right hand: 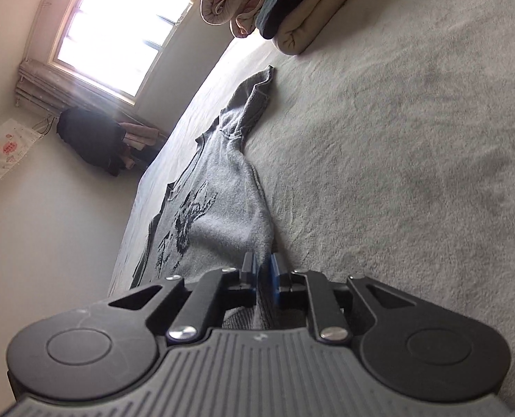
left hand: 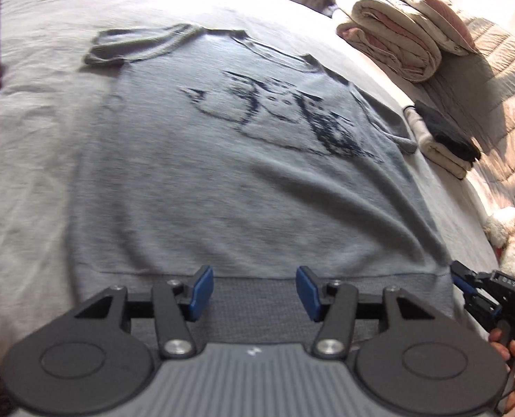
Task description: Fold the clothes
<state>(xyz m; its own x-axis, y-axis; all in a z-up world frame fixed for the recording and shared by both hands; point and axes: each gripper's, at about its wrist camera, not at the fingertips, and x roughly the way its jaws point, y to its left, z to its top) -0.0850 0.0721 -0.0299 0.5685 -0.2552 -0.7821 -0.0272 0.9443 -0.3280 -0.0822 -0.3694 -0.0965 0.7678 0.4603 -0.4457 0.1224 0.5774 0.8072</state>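
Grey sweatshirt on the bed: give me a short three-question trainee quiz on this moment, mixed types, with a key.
1. True or false: the left gripper is shut on the grey sweatshirt.
2. Which part of the sweatshirt does the right gripper pinch?
A. a sleeve cuff
B. the corner of the bottom hem
C. the collar
3. Fill in: the sweatshirt lies with its dark print facing ____.

Key: 1 false, its jaws stand open over the hem band; 2 B; 3 up.
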